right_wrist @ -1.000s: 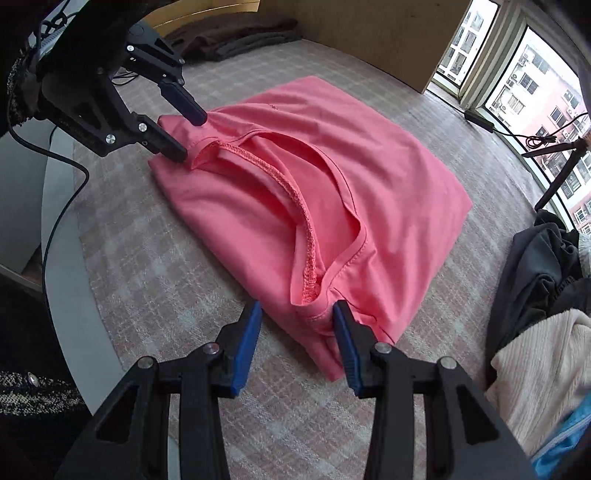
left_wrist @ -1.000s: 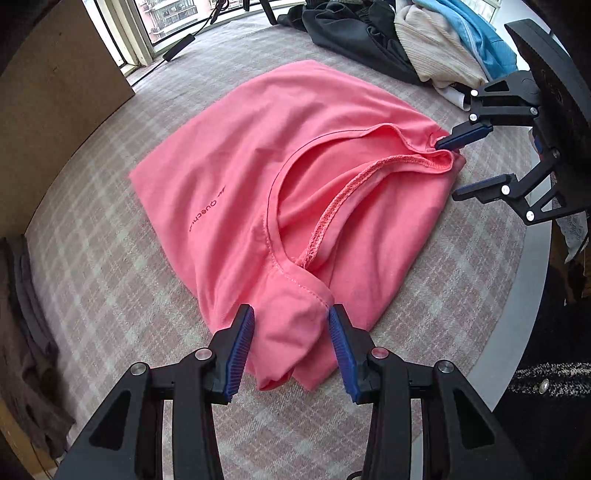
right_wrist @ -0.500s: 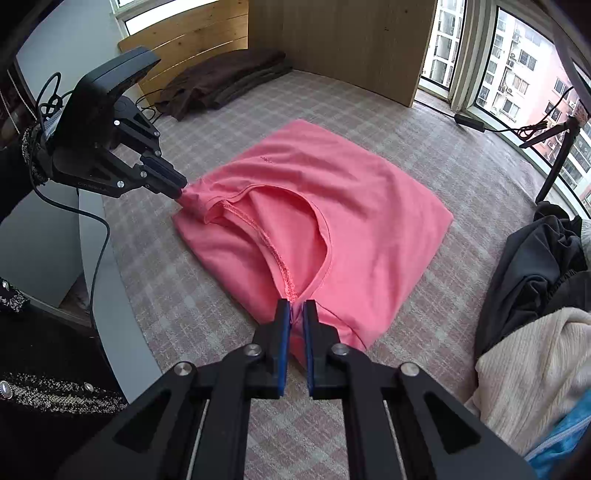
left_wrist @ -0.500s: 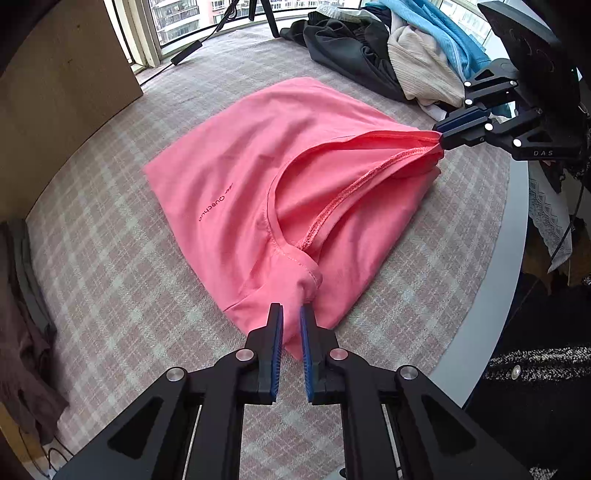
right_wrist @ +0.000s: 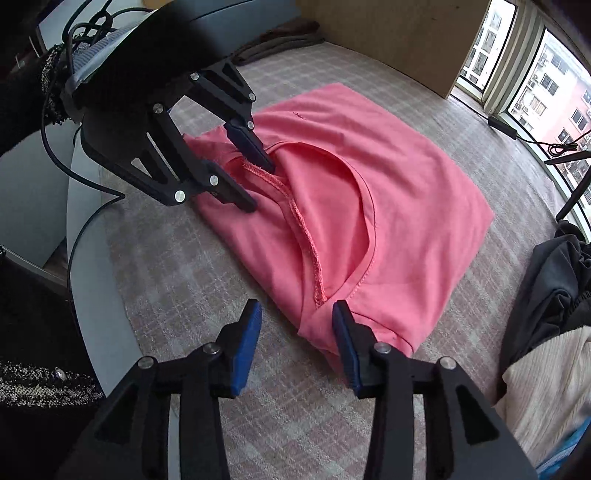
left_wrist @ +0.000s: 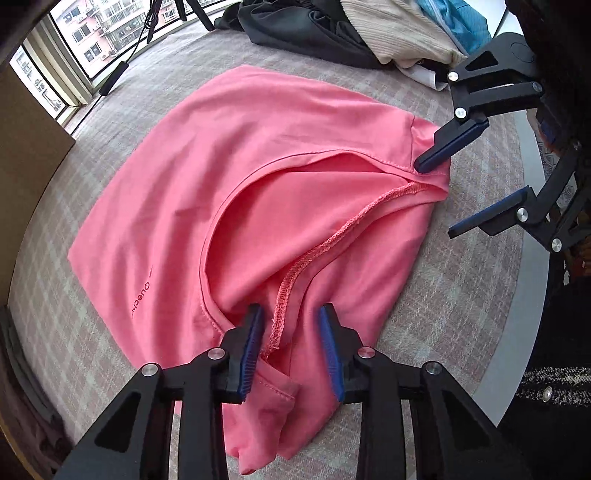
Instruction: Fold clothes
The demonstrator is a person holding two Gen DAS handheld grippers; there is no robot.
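Observation:
A pink T-shirt (left_wrist: 258,166) lies folded on the checked tablecloth, neckline up, its collar seam running between the two grippers. My left gripper (left_wrist: 291,347) is open, and the shirt's near shoulder corner lies loose between and under its blue pads. In the same view my right gripper (left_wrist: 439,199) is open at the far shoulder corner, one fingertip touching the cloth. The right wrist view shows the shirt (right_wrist: 388,184) with my right gripper (right_wrist: 295,339) open at its near corner. My left gripper (right_wrist: 258,186) stands open over the opposite corner.
A pile of dark and beige clothes (left_wrist: 332,29) sits at the table's far side, also visible in the right wrist view as the clothes pile (right_wrist: 546,332). The round table's grey edge (left_wrist: 524,332) runs close on the right. Brown cloth (left_wrist: 22,406) lies at the left. A person's dark sleeve (right_wrist: 37,380) is nearby.
Half a second ago both grippers were shut on the shirt's shoulder corners, holding them up. Both have since opened and let go, and the corners lie on the table.

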